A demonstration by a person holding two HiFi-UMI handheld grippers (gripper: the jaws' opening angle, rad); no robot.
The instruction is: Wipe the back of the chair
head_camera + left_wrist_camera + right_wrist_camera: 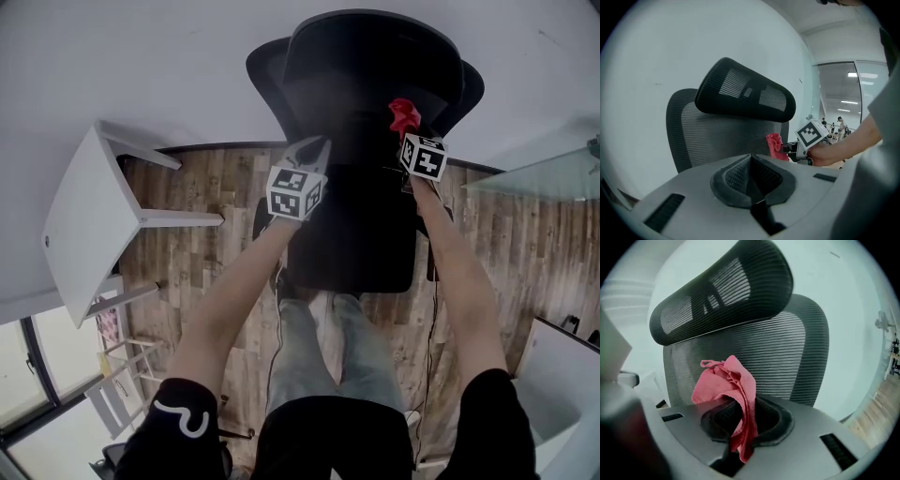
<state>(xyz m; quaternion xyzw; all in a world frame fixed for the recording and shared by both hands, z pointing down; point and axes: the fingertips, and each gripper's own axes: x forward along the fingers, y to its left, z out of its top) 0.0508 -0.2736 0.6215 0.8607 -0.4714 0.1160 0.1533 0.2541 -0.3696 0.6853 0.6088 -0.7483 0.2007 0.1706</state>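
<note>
The black mesh chair stands against the wall, its back and headrest facing me. A red cloth is bunched between the jaws of my right gripper, which is shut on it. The cloth is held close to the right part of the chair back, below the headrest; I cannot tell if it touches. My left gripper hovers in front of the back's left part, shut with nothing in it. In the left gripper view its jaws meet, and the right gripper shows beside the cloth.
A white table stands at the left on the wooden floor. A glass desk edge lies at the right, and a white panel at the lower right. The pale wall is right behind the chair. The person's legs are below.
</note>
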